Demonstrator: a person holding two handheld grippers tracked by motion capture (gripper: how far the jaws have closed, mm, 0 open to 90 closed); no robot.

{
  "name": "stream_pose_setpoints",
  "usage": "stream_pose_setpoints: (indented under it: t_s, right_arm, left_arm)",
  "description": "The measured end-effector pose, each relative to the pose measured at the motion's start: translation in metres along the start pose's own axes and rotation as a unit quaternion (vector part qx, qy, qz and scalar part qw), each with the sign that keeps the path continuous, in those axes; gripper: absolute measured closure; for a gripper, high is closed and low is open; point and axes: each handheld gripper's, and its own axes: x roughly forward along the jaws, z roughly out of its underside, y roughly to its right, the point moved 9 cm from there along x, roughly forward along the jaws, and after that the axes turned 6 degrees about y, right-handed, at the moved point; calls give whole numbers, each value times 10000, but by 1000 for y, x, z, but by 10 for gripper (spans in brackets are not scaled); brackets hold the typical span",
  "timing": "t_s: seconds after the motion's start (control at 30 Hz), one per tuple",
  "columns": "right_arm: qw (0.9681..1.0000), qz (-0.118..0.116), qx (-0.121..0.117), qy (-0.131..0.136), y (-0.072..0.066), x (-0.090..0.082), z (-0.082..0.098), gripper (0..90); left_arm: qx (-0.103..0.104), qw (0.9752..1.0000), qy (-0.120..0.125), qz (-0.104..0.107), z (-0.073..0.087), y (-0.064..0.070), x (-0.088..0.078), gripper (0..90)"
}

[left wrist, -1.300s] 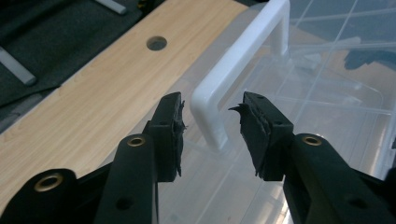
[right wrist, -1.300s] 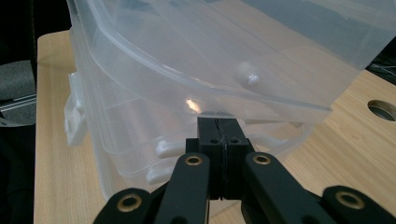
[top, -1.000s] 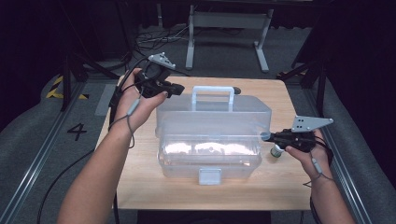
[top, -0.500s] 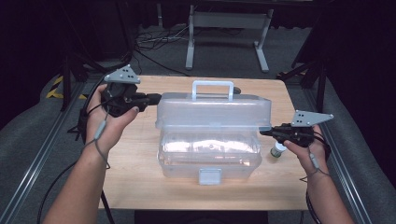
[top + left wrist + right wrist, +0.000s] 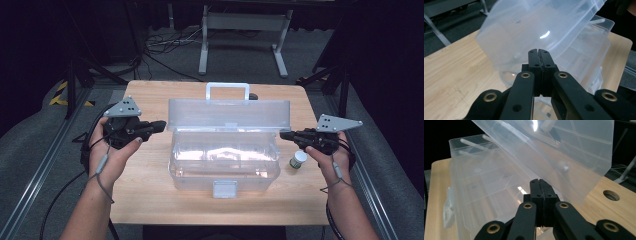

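Observation:
A clear plastic toolbox point(image 5: 225, 160) stands mid-table with its lid point(image 5: 229, 114) tilted up, partly open, and its handle point(image 5: 227, 91) at the back. My left gripper point(image 5: 161, 125) is shut and empty, tips level by the lid's left end. In the left gripper view the shut jaws point(image 5: 539, 51) point at the lid point(image 5: 536, 27) close ahead. My right gripper point(image 5: 283, 134) is shut and empty at the box's right end. The right gripper view has its jaws point(image 5: 539, 181) under the raised lid point(image 5: 564, 147), beside the base point(image 5: 481, 185). Whether either tip touches the plastic I cannot tell.
A small white-capped bottle point(image 5: 299, 159) stands on the wooden table point(image 5: 150, 200) just right of the box, under my right hand. A round hole point(image 5: 611, 195) is cut in the tabletop. Metal frames and cables point(image 5: 165, 45) lie on the floor beyond.
My left hand has swung from behind the box near the handle out to its left side and lower. The lid has come up from lying on the box. The right gripper has hardly moved.

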Motion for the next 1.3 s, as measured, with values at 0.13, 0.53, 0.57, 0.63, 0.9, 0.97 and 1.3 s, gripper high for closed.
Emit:
stream_pose_setpoints:
  t_s: [0.13,0.53,0.57,0.63,0.9,0.97,1.3]
  right_arm:
    - [9999,123,-5,29,1,1,-2,900]
    - [9994,309,24,135,3,2,-5,900]
    - [9994,307,12,132,3,3,-5,900]
    - [9994,323,12,124,3,2,-5,900]
    - [9993,338,30,175,3,3,-4,900]
    - [9992,340,24,194,3,3,-5,900]
    - [9991,355,2,231,0,1,-6,900]
  left_arm:
    - [38,9999,108,7,10,2,6,899]
    - [-106,9995,299,77,26,8,15,898]
    - [-157,9993,341,82,26,8,17,898]
    - [-225,9988,434,97,24,8,22,898]
    - [-230,9977,593,-228,19,0,38,886]
    - [-200,9974,621,-293,18,-2,41,895]
    - [-207,9969,691,-304,16,-7,48,900]
